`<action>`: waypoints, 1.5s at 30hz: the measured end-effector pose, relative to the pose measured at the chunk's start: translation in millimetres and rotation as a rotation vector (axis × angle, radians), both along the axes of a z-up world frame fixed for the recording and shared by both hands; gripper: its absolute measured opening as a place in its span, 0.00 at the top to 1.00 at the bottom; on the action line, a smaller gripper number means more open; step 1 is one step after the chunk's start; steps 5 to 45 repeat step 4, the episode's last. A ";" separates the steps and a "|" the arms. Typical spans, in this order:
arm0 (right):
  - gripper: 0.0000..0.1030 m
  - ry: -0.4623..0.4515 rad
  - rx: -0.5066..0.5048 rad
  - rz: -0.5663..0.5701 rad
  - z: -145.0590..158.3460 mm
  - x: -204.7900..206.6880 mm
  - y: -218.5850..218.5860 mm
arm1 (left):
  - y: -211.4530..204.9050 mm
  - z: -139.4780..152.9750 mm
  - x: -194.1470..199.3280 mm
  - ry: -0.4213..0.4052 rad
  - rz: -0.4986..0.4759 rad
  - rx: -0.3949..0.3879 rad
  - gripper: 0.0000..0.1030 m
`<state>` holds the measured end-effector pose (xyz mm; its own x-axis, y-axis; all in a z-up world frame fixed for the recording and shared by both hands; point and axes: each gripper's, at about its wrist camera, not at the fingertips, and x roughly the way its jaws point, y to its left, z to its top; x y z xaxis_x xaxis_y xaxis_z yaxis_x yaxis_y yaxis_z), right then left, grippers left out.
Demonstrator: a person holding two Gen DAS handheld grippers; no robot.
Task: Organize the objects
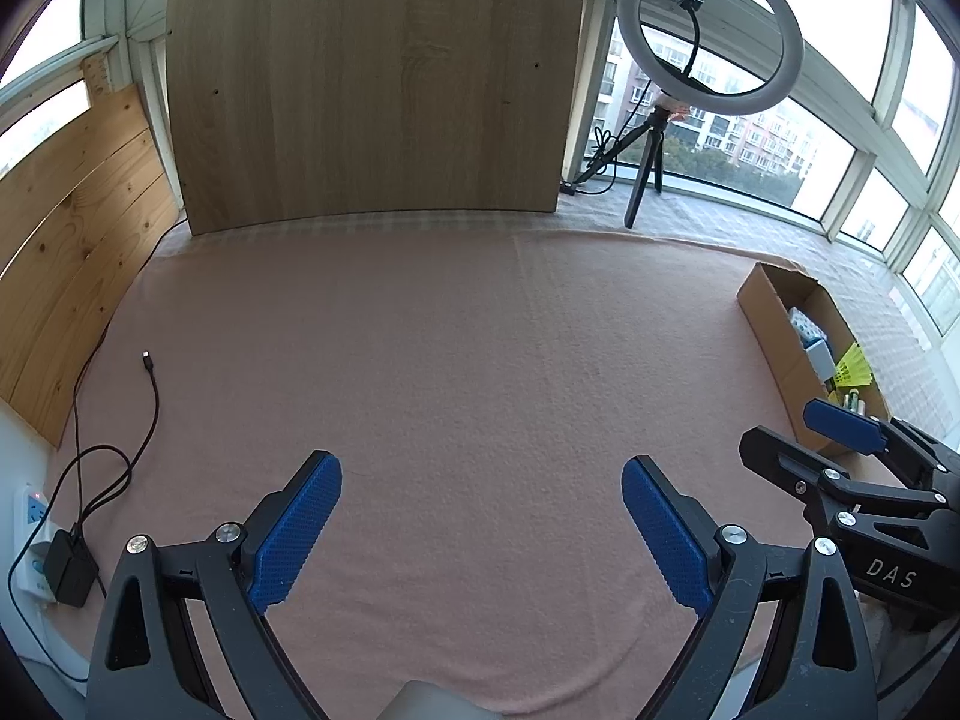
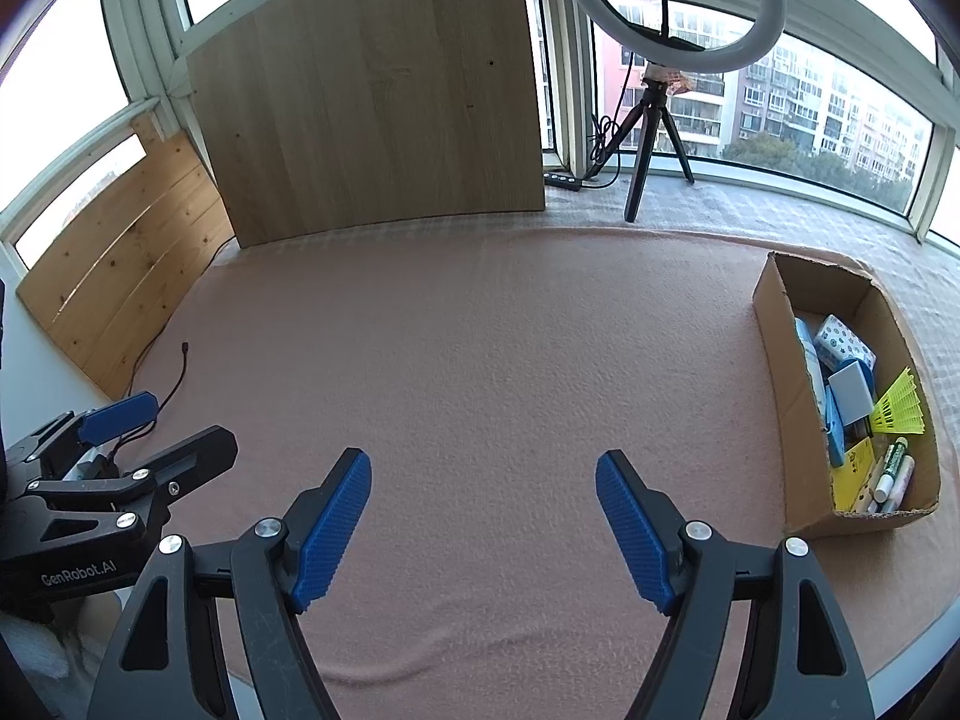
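Both claws are hovering low over the near edge of the counter [image 2: 480, 348], which is lying under a pink blanket. The left claw [image 1: 480, 534] is spreading its 2 blue ribbed pads wide apart, with only bare blanket showing between them and nothing in its hold. The right claw [image 2: 483, 528] is gaping just as wide and is likewise gripping nothing. Each is showing up at the edge of the other's view, side by side and apart.

The task's things are sitting in a cardboard box [image 2: 774, 372] along the right edge of the counter, its open top facing up. Inside it, a yellow shuttlecock [image 2: 900, 405] is leaning against the right wall, a dotted white packet [image 2: 846, 345] is lying toward the far end, a pale grey box [image 2: 849, 396] is resting just beside it, and several marker-like tubes [image 2: 891, 474] are crowding the near end. From the left wrist view the same box [image 1: 780, 324] is appearing near the right claw, with most of its contents hidden by the wall.

At the far edge, a wooden board [image 2: 372, 96] is standing upright, and a ring light on a tripod [image 2: 672, 0] is standing at the far right corner. A thin black cable [image 1: 150, 396] is trailing over the left edge toward a power strip [image 1: 30, 540].
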<state>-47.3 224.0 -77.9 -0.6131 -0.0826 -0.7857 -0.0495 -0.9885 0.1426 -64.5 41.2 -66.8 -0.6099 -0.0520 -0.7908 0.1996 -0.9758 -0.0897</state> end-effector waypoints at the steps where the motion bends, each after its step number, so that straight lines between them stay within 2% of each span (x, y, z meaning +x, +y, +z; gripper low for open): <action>1: 0.28 -0.001 -0.001 0.000 -0.2 -0.1 0.3 | -0.2 0.2 0.0 0.007 0.000 -0.004 0.06; 45: 0.28 -0.005 0.001 -0.001 -1.5 -0.5 -0.1 | -0.4 -1.7 -1.1 0.003 -0.001 -0.011 0.06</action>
